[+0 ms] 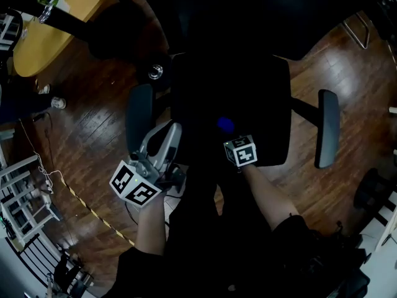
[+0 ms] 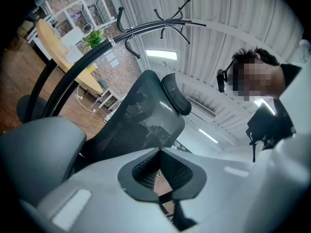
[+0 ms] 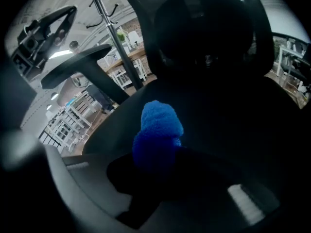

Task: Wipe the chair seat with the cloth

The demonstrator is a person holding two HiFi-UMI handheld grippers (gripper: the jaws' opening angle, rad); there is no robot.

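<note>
The black chair seat [image 1: 248, 85] fills the middle of the head view, very dark. A small blue cloth [image 1: 225, 125] rests on its front part, and my right gripper [image 1: 227, 133] is shut on that blue cloth [image 3: 158, 135], pressing it to the seat. In the right gripper view the bunched cloth sticks out past the jaws toward the backrest [image 3: 209, 38]. My left gripper [image 1: 173, 130] hovers by the left armrest [image 1: 139, 117], off the seat's left edge. Its jaws [image 2: 160, 152] meet with nothing between them, pointing up at the mesh backrest [image 2: 141, 115].
The right armrest [image 1: 327, 128] flanks the seat. A yellow round table [image 1: 49, 23] stands at the top left on a wooden floor [image 1: 93, 135]. White racks [image 1: 18, 191] and a taped cable [image 1: 87, 207] lie at the lower left. A black coat stand [image 2: 73, 67] rises beside the chair.
</note>
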